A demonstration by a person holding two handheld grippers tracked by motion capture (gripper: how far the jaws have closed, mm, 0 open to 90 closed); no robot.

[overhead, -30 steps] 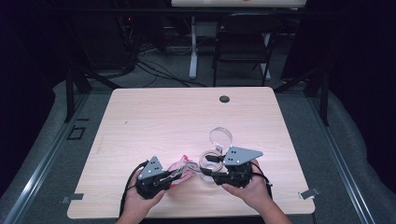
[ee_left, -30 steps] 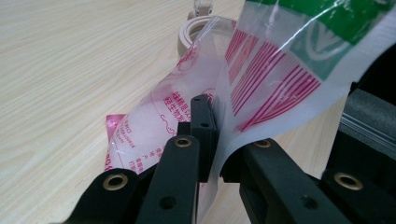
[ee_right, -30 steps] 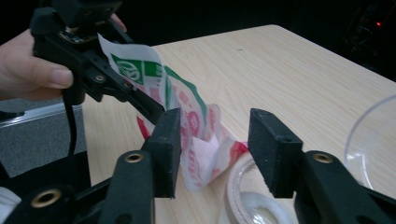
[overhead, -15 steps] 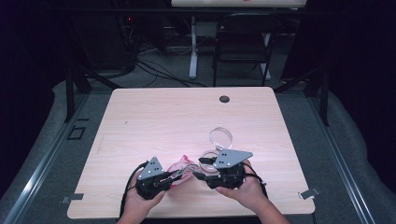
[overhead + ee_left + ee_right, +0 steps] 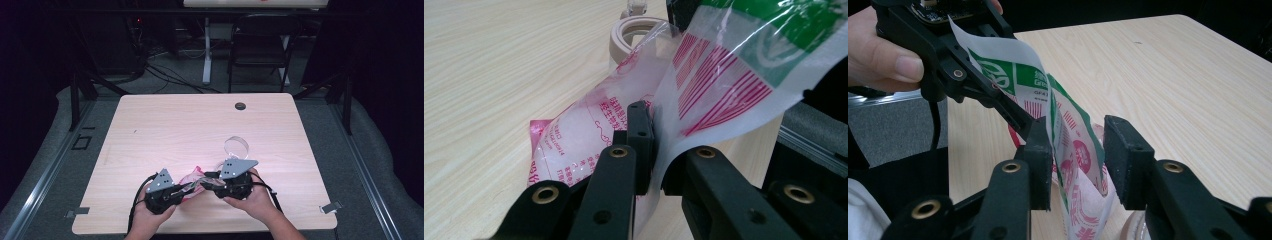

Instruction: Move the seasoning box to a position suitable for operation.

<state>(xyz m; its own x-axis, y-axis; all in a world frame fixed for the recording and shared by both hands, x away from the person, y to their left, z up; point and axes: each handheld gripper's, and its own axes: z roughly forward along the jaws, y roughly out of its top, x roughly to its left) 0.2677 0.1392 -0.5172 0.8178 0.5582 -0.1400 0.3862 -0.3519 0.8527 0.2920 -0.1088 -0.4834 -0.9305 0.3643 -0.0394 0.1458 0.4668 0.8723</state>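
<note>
At the near edge of the table (image 5: 150, 125), the person's two hands hold the grippers close together, with a clear plastic bag (image 5: 192, 180) printed in red and green stretched between them.

The left gripper (image 5: 651, 142) has its jaws pinched tight on one side of the bag's film; the rest of the bag bulges away in front of that gripper, its pink lower corner lying on the wood just beyond the jaws.

The right gripper (image 5: 1075, 155) stands just beside it, jaws partly apart and just now closing; the other side of the bag (image 5: 1068, 150) hangs between its pads, lying against one pad and clear of the other, so it is not yet clamped. Beyond those jaws, in the right gripper view, the left gripper (image 5: 1030, 125) grips the same film from the far side, a hand (image 5: 878, 50) wrapped round its body.

A little past the right gripper, a roll of tape (image 5: 236, 146) lies flat on the table. Much farther off, near the table's far edge, sits a small dark round cap (image 5: 240, 106).
</note>
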